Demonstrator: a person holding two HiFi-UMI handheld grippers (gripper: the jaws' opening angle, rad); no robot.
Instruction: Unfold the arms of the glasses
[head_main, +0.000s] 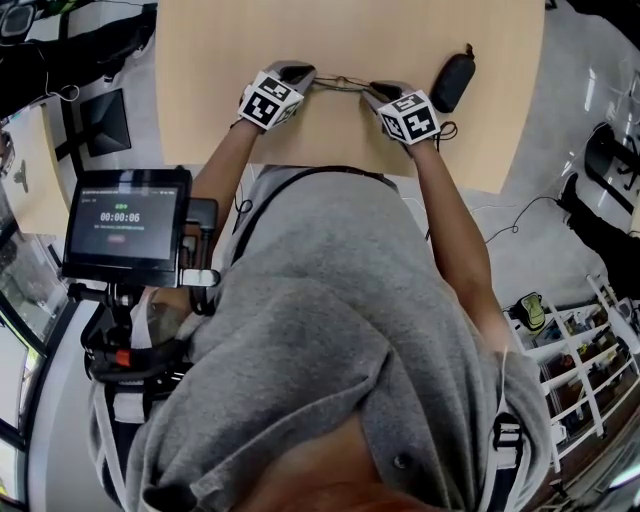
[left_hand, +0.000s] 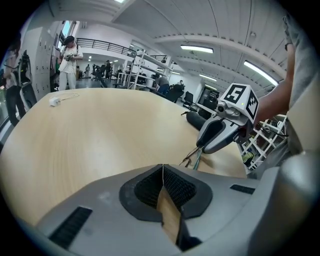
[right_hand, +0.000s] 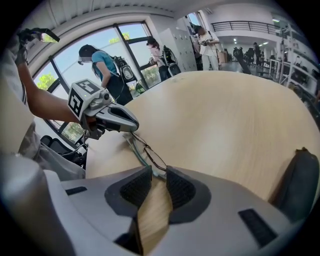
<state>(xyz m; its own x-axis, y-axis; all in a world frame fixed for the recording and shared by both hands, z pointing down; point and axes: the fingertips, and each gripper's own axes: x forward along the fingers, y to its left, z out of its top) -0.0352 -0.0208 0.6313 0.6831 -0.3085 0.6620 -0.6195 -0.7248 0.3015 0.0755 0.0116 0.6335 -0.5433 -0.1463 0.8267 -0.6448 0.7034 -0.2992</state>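
Thin wire-rimmed glasses (head_main: 342, 82) with greenish arms lie low over the pale wooden table (head_main: 220, 60), stretched between my two grippers. My left gripper (head_main: 305, 76) has its jaws pressed together at the glasses' left end, apparently on an arm tip. In the left gripper view the jaws meet in a thin line, with the glasses (left_hand: 192, 159) just beyond. My right gripper (head_main: 372, 92) holds the other end. In the right gripper view the glasses (right_hand: 147, 152) run into the narrow gap between its pads (right_hand: 136, 186), and the left gripper (right_hand: 134, 129) touches their far end.
A black glasses case (head_main: 452, 80) lies just right of the right gripper and shows near the jaws (right_hand: 300, 180). A small white object with a cord (left_hand: 55, 101) lies far across the table. A screen on a stand (head_main: 125, 222) is at my left, shelving (head_main: 580, 360) at my right.
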